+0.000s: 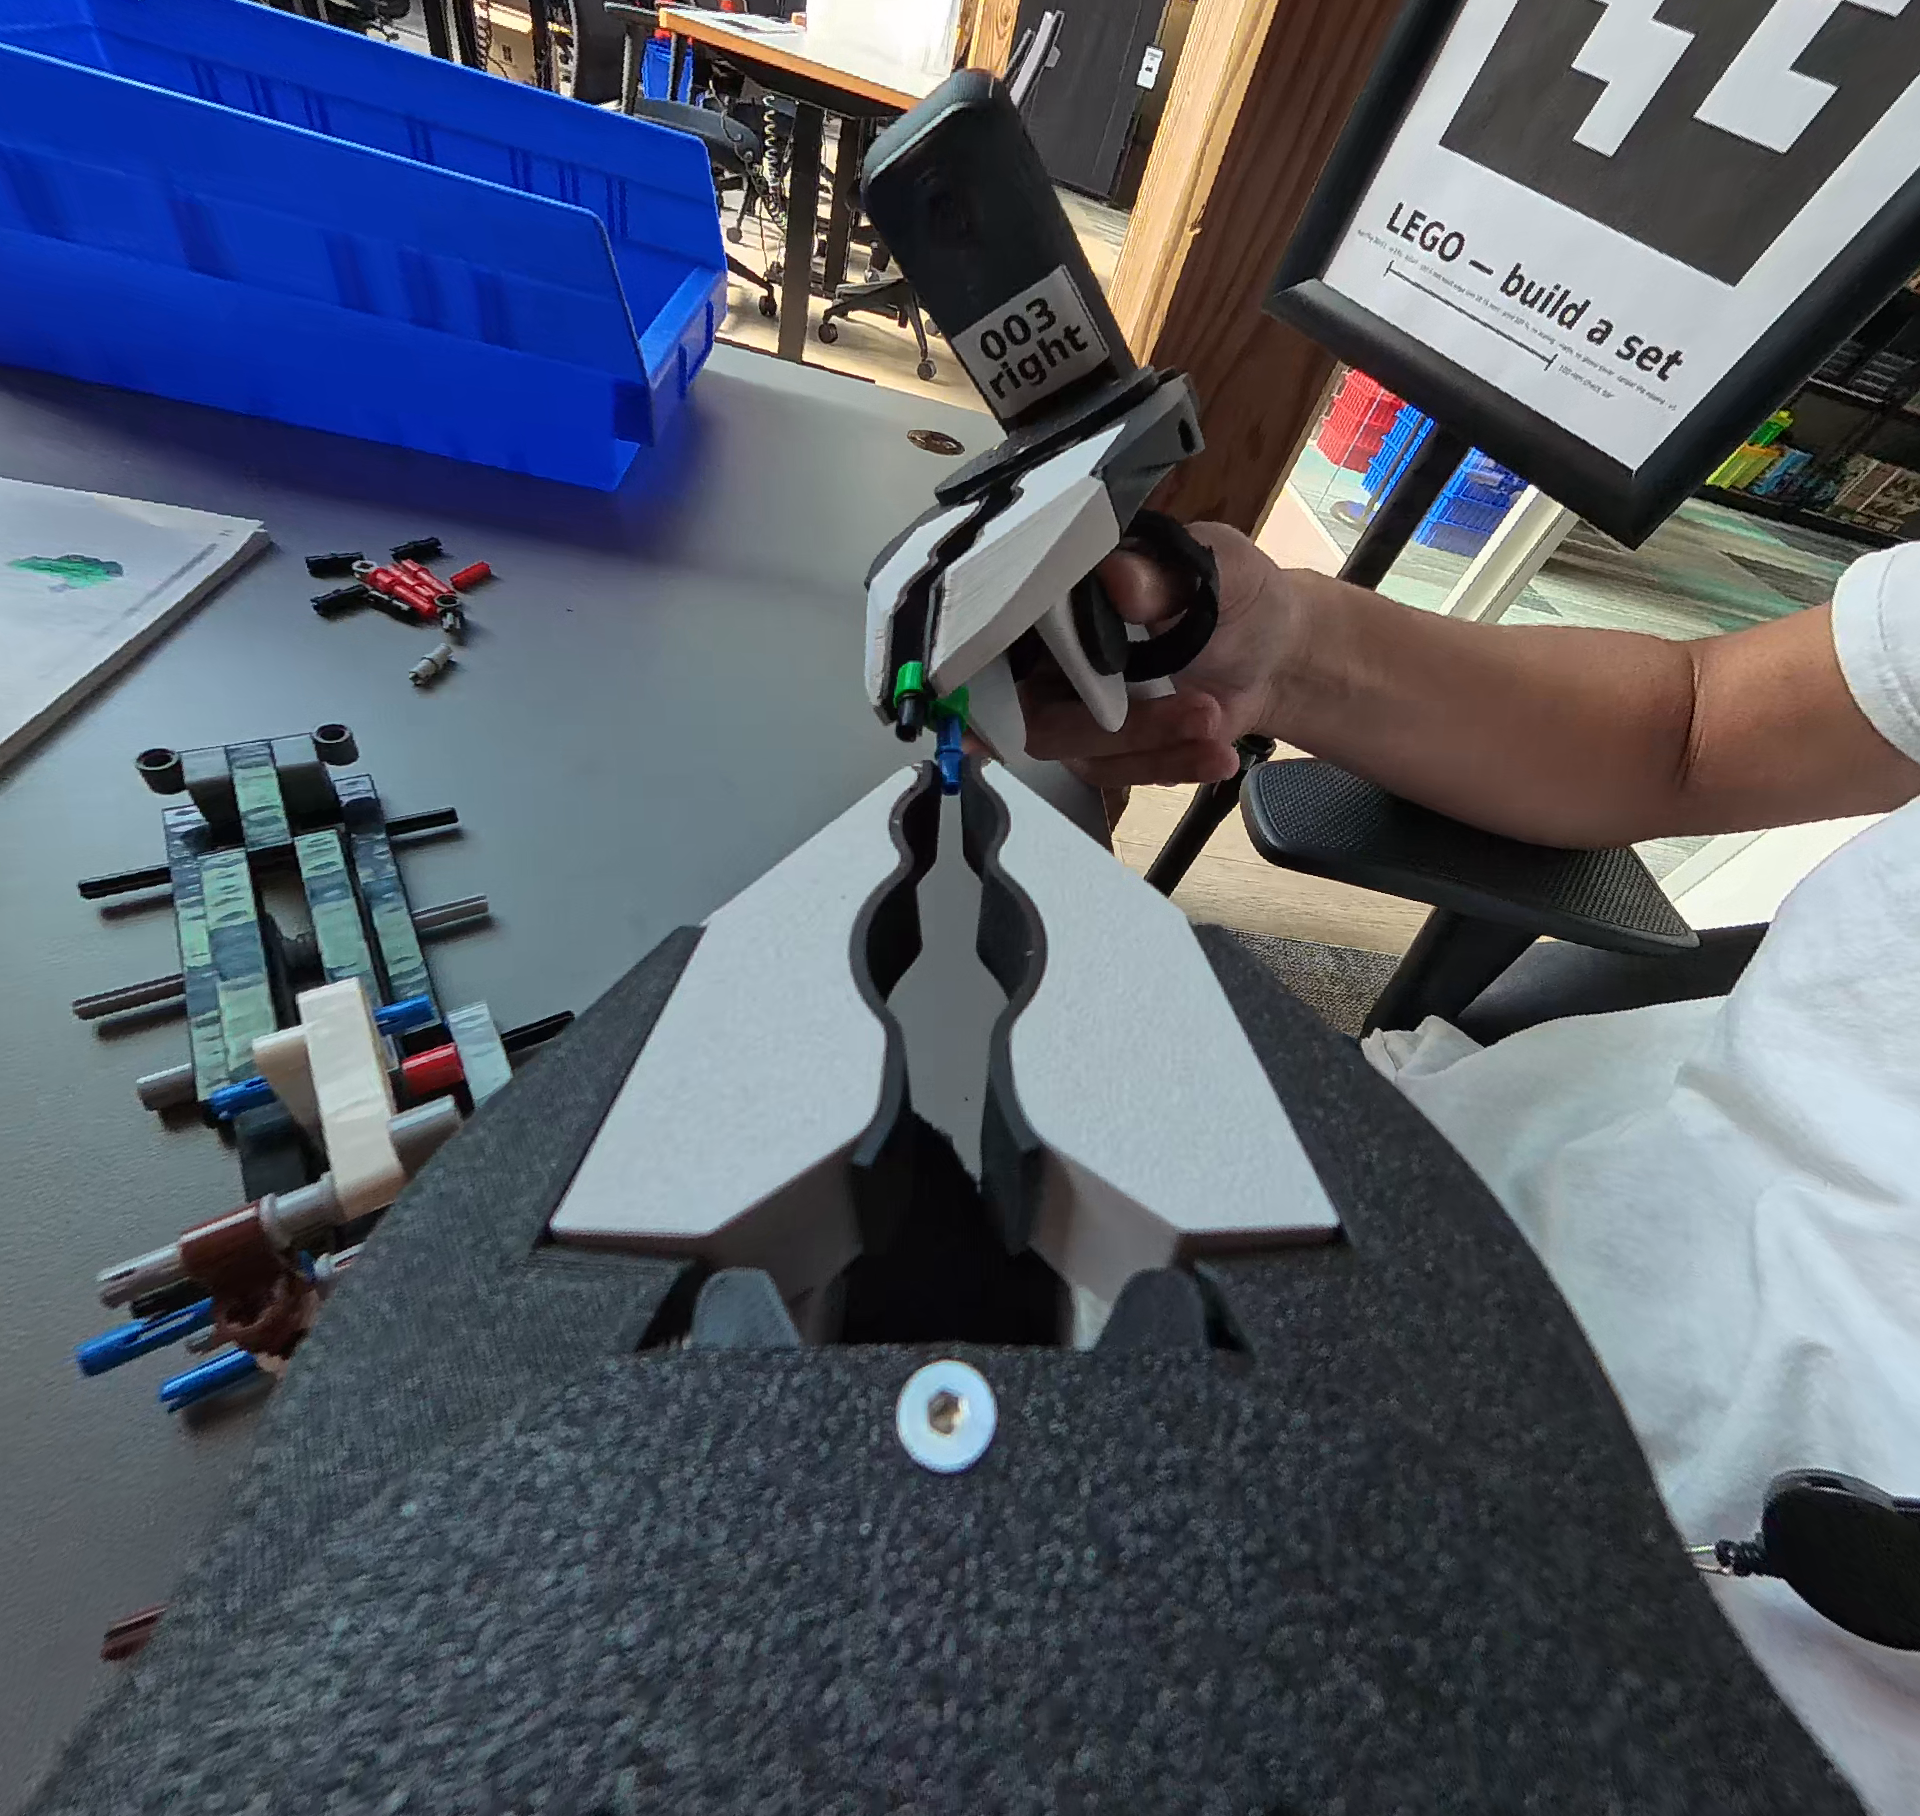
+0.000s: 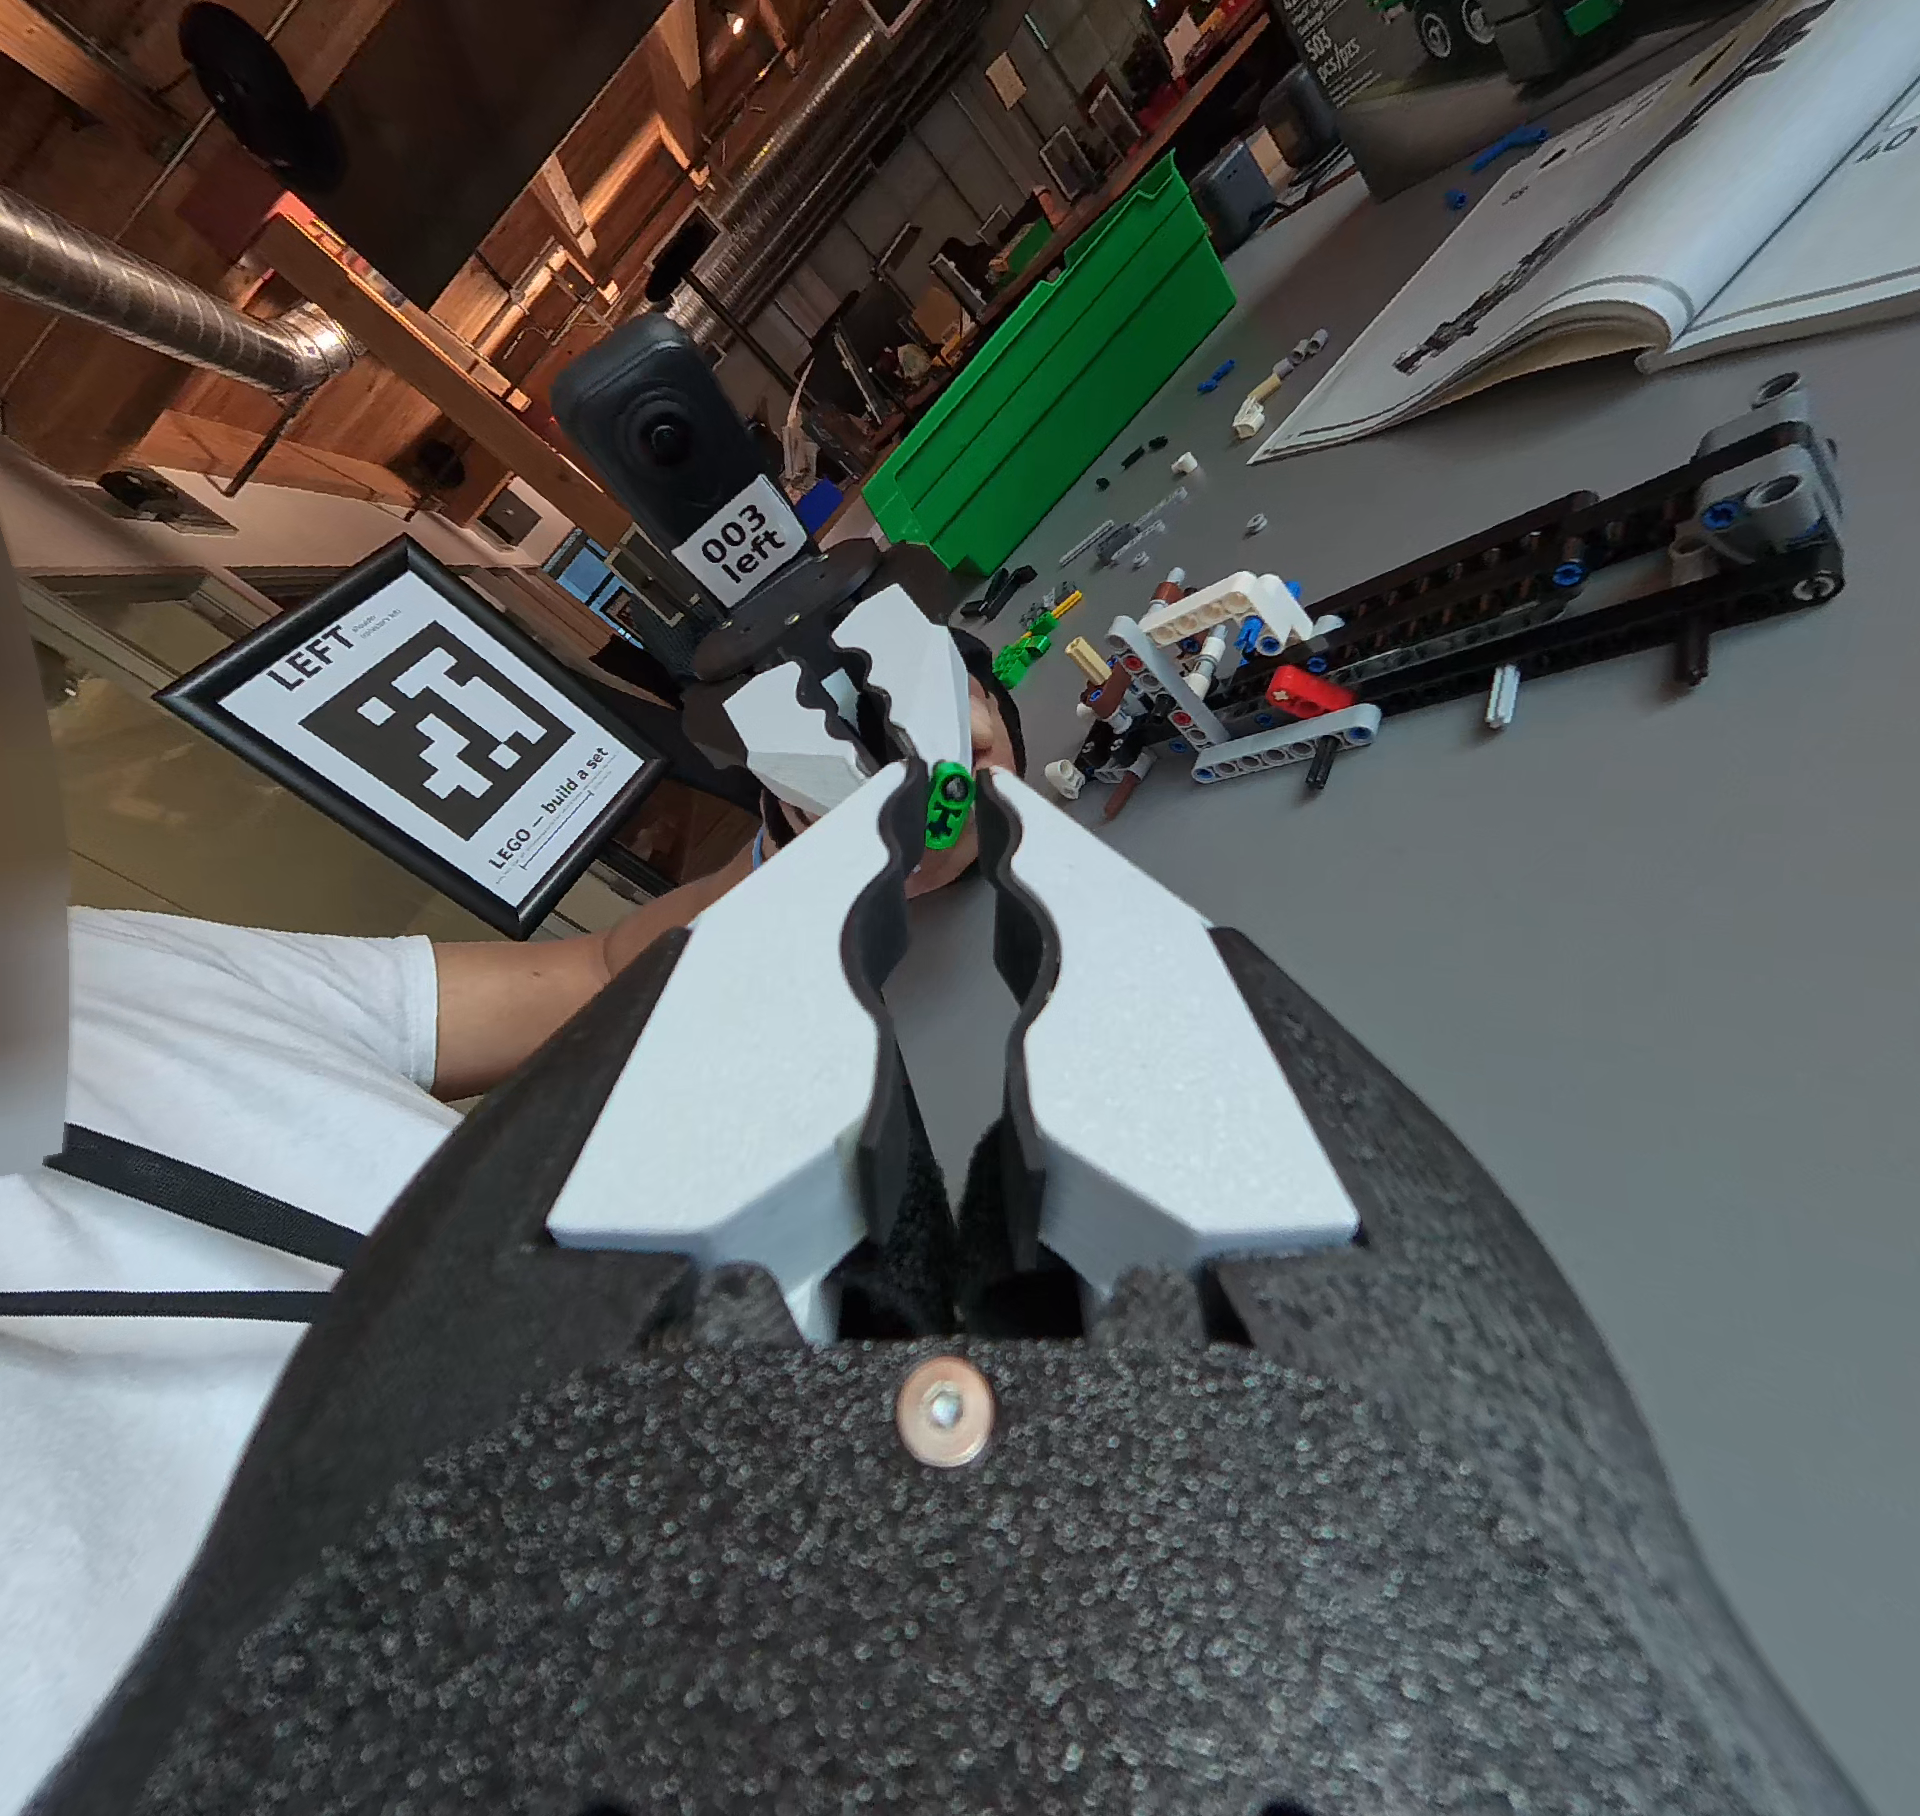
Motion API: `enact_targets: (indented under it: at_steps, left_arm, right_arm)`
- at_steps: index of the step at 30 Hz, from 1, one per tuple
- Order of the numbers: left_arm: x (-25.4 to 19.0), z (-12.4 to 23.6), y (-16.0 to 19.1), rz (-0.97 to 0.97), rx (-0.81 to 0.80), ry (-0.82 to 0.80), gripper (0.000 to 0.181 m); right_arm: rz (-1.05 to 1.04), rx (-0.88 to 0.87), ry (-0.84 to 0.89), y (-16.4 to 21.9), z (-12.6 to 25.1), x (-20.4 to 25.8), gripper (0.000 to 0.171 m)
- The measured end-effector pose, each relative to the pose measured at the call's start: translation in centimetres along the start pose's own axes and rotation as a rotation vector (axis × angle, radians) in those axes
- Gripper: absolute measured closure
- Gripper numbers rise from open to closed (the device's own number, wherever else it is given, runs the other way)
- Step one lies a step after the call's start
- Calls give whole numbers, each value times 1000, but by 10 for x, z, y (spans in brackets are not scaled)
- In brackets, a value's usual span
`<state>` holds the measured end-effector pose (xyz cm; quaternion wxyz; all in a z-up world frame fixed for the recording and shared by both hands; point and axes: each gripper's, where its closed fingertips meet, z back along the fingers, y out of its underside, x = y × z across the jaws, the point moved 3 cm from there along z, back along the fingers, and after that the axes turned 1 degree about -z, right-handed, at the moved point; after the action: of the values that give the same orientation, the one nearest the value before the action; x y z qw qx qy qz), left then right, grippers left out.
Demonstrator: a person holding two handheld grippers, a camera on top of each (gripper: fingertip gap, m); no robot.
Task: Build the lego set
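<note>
Left wrist view: left gripper pinches a blue pin at its tips, raised off the table and aimed at the green connector clamped in the right gripper. Both parts are held in the air, likely so the pin can be pushed in squarely. The half-built chassis lies near the table's left edge, with loose pins beyond it.

Right wrist view: right gripper closed on the green connector, hole facing the camera. Left gripper meets it tip to tip. The chassis lies farther back on the table, below the open manual.
</note>
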<state>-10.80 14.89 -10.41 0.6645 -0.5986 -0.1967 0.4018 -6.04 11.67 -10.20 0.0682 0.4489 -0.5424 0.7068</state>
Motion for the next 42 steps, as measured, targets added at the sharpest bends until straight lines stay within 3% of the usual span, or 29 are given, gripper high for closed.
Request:
enact_targets:
  at_steps: [11,17,29,33,37,42]
  left_arm:
    - [-3,-2,2,-23,22,7,179]
    - [-4,-2,2,-21,24,19,179]
    - [-2,-1,2,18,24,42,180]
    - [-5,-3,4,34,43,85,179]
    - [-8,-6,8,20,79,100,180]
    - [-2,-2,4,58,41,82,180]
  right_arm:
    - [-76,57,-49,5,3,2,165]
    - [52,49,-22,7,2,6,164]
    - [103,32,1,6,-1,6,165]
    - [29,102,-27,8,2,3,164]
    - [81,153,-24,15,5,5,164]
    - [69,66,6,9,1,4,165]
